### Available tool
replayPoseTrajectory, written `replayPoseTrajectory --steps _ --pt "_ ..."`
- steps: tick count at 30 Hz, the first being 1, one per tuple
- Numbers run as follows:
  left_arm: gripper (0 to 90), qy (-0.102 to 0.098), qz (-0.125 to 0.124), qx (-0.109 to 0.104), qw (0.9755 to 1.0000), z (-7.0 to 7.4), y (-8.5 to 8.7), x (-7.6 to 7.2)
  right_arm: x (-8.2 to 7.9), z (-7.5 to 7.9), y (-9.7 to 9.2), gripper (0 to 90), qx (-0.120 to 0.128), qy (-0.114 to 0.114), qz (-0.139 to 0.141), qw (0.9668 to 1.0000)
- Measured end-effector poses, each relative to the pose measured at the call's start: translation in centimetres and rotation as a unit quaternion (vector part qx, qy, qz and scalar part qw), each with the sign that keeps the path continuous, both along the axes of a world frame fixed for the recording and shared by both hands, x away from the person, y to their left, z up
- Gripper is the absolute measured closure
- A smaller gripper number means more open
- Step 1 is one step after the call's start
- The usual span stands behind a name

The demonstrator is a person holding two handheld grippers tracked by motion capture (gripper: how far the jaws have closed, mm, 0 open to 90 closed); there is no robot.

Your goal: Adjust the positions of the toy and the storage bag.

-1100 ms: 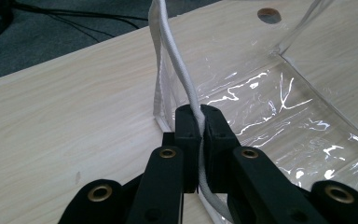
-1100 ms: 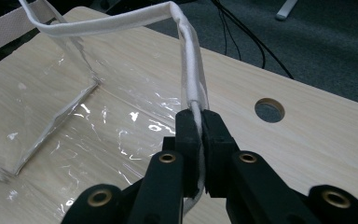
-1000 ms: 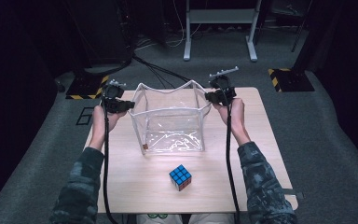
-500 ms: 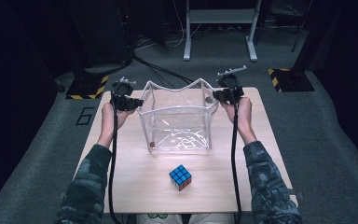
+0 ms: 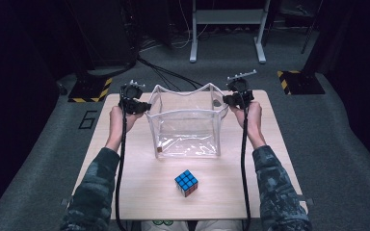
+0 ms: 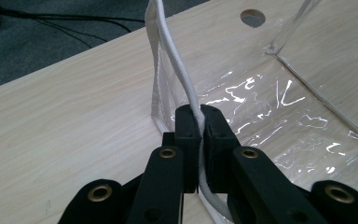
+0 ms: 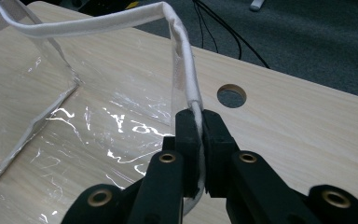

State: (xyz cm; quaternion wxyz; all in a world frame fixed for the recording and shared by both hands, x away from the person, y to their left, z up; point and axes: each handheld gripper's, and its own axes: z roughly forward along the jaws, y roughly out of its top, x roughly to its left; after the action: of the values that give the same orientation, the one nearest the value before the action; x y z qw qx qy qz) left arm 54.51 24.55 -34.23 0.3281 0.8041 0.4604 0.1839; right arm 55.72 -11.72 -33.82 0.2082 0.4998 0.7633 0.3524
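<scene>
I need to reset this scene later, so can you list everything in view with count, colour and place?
Clear bag: one, transparent with white trim, standing open mid-table.
Puzzle cube: one, mostly blue on top, on the table in front of the bag.
Table: one, light wood, with a round hole near its far right corner.
Metal stand: one, grey, on the floor beyond the table.
Striped floor plates: two, black and yellow, left and right on the carpet.
Left tool: black, shut on the bag's left rim.
Right tool: black, shut on the bag's right rim.
Sleeves: two, camouflage.

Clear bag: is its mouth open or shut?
Open. Clear bag stands upright, white rim spread wide between both hand-held grippers; its inside looks empty.
</scene>
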Motion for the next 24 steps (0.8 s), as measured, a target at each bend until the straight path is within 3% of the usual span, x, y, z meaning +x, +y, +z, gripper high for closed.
replayPoseTrajectory --steps 7,13,17,24 --pt "83.3 0.0 0.001 0.007 1.0 0.1 -0.2 0.0 0.1 0.1 0.3 85.1 0.003 0.0 0.007 1.0" --pt "63.9 -0.004 -0.002 0.009 1.0 0.7 -0.4 -0.4 -0.2 0.4 0.6 71.8 0.006 -0.008 0.014 0.9999" --pt "42.2 -0.009 0.014 0.005 0.9998 1.0 0.1 -0.6 -0.6 0.8 0.6 59.2 0.006 -0.014 0.013 0.9998" --pt "27.5 -0.021 0.013 -0.025 0.9994 2.3 1.1 -1.6 -1.6 1.8 -0.1 44.1 0.013 -0.024 0.007 0.9996"
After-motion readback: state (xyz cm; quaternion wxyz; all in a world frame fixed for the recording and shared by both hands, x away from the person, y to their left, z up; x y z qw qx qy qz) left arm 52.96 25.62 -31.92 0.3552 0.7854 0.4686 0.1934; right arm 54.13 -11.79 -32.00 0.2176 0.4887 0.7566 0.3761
